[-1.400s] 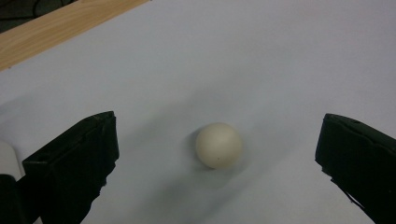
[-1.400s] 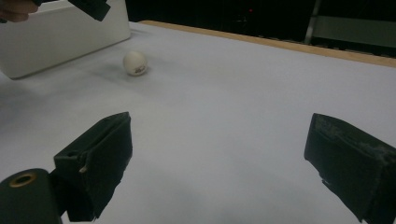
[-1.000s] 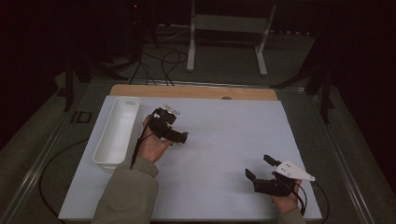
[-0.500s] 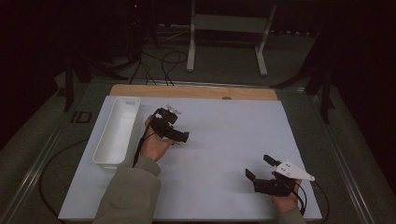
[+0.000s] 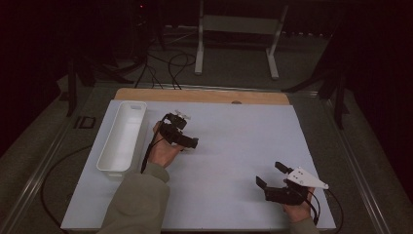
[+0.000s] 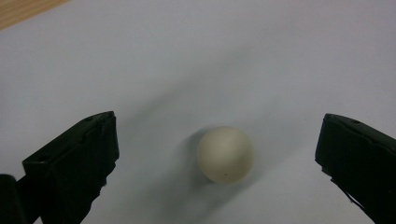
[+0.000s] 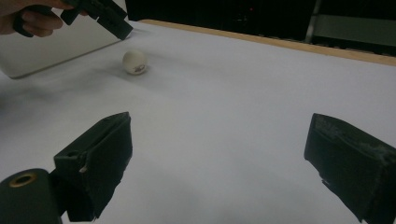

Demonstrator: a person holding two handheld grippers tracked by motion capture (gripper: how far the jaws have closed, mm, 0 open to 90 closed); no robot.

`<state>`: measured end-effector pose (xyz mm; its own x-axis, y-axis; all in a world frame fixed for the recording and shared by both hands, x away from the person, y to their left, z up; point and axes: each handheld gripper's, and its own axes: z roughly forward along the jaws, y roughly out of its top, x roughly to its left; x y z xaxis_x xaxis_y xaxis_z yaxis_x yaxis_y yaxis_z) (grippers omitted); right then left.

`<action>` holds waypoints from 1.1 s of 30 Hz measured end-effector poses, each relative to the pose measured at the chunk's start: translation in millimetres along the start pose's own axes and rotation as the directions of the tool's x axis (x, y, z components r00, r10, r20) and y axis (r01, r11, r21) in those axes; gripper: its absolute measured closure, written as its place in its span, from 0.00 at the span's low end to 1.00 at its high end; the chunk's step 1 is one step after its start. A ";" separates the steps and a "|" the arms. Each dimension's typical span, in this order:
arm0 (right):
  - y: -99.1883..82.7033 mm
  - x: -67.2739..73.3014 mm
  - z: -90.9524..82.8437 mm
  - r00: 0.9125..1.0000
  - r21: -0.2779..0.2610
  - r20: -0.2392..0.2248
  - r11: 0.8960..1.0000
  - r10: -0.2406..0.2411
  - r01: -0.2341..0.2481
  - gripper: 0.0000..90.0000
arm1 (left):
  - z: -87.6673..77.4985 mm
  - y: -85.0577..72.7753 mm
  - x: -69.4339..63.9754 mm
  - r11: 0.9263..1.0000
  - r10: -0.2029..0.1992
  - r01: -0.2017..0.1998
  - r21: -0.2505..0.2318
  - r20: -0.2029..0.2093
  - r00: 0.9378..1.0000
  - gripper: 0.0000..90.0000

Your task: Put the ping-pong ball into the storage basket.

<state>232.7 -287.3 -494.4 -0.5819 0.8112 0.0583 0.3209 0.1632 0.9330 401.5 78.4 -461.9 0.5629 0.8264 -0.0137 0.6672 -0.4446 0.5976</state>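
Near the left edge of the bench (image 5: 229,161): white oblong tray (image 5: 122,136), long axis running from near edge toward far edge, standing on the white sheet (image 5: 243,126) that covers the bench top. A strip of bare wood visible along the far edge.

Just right of the tray, toward the middle of the bench: left hand (image 5: 164,150) in a grey-green sleeve (image 5: 139,204), holding the left gripper (image 6: 217,154). Jaws spread wide in the left gripper view, one at each lower corner. Between them, touching neither: a small off-white ball (image 6: 226,154), resting on the sheet with a soft shadow around it. In the high view, left gripper (image 5: 192,143) pointing toward the right edge; ball hidden beneath it there.

In the right gripper view: ball (image 7: 135,62) on the sheet just below and beside the tips of the left gripper (image 7: 119,29), tray wall (image 7: 56,49) behind it.

Near the right corner of the near edge: right hand (image 5: 298,208) holding the right gripper (image 5: 272,176), grey three-cornered plate on top. Jaws wide apart, holding nothing, bare sheet between them in the right gripper view (image 7: 219,154). Right gripper well apart from ball and tray.

Beyond the far edge: dark floor with cables (image 5: 165,63) and a white frame stand (image 5: 236,34).
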 end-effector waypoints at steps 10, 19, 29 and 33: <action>0.0 -0.4 -0.1 1.000 -0.001 0.001 1.000 0.000 0.000 0.08 | 6.1 0.5 1.0 1.000 -0.011 0.010 0.013 0.006 1.000 0.00; 0.0 -0.5 0.0 1.000 0.001 -0.001 1.000 0.000 0.000 0.08 | 11.9 0.6 1.6 0.999 -0.022 0.022 0.028 0.010 1.000 0.00; 0.1 -0.7 -0.4 1.000 0.002 0.002 1.000 0.002 -0.002 0.08 | 18.8 0.6 0.4 0.999 -0.033 0.033 0.044 0.014 0.999 0.00; 0.1 -0.8 -0.5 1.000 0.002 0.002 1.000 0.001 -0.001 0.08 | 21.1 0.8 -0.4 0.998 -0.038 0.037 0.053 0.023 0.999 0.00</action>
<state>232.8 -288.3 -494.1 -0.5797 0.8127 0.0586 0.3229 0.1631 0.9323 412.0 70.5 -478.3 0.5486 0.8343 -0.0551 0.7123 -0.4318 0.5534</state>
